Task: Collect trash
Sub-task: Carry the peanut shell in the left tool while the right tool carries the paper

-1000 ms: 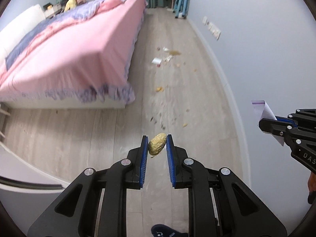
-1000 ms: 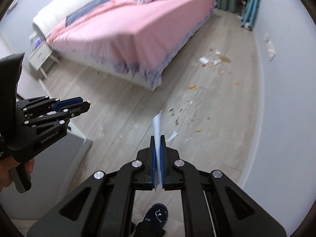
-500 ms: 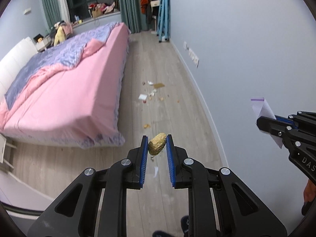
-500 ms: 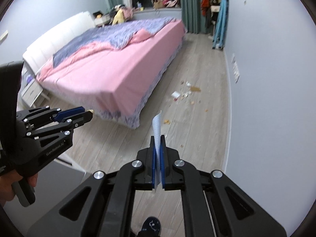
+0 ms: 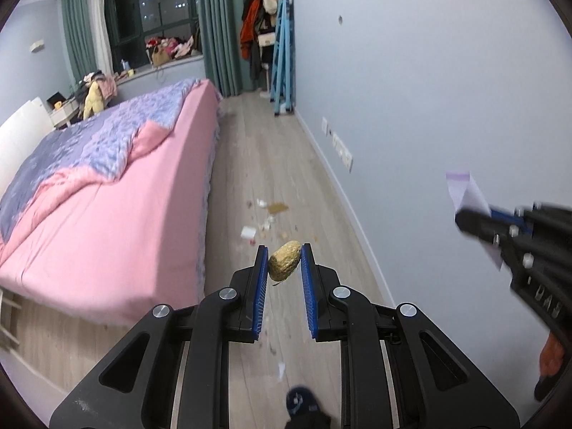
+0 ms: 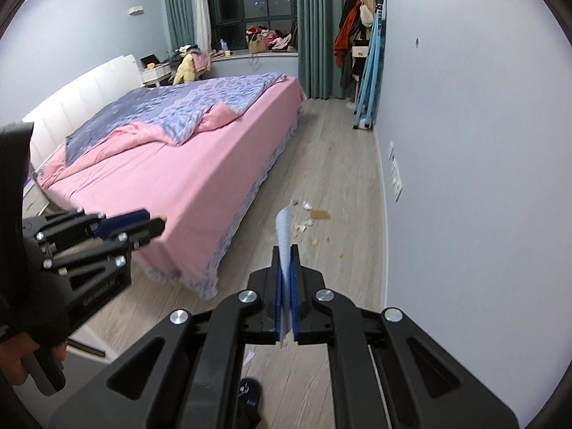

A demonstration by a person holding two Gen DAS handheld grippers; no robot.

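Note:
My left gripper [image 5: 284, 250] is shut on a crumpled yellow-brown wad [image 5: 284, 260], pinched between its blue pads high above the floor. My right gripper [image 6: 285, 250] is shut on a thin white paper scrap [image 6: 283, 236] that sticks up past the fingertips. In the left wrist view the right gripper [image 5: 464, 220] shows at the right edge with the white paper scrap [image 5: 466, 193]. The left gripper [image 6: 157, 223] appears at the left of the right wrist view. Loose litter [image 5: 266, 216] lies scattered on the wooden floor [image 5: 264, 150] between bed and wall.
A bed with pink sheet [image 5: 100, 207] and a purple quilt fills the left. A pale blue wall [image 5: 411, 89] with sockets runs along the right. A blue folded rack [image 5: 284, 53] and hanging clothes stand at the far end. A dark slipper [image 5: 302, 405] shows below.
Both grippers have risen well above the floor, each keeping its piece of trash. The view now takes in the whole room up to the window, and the litter looks farther away.

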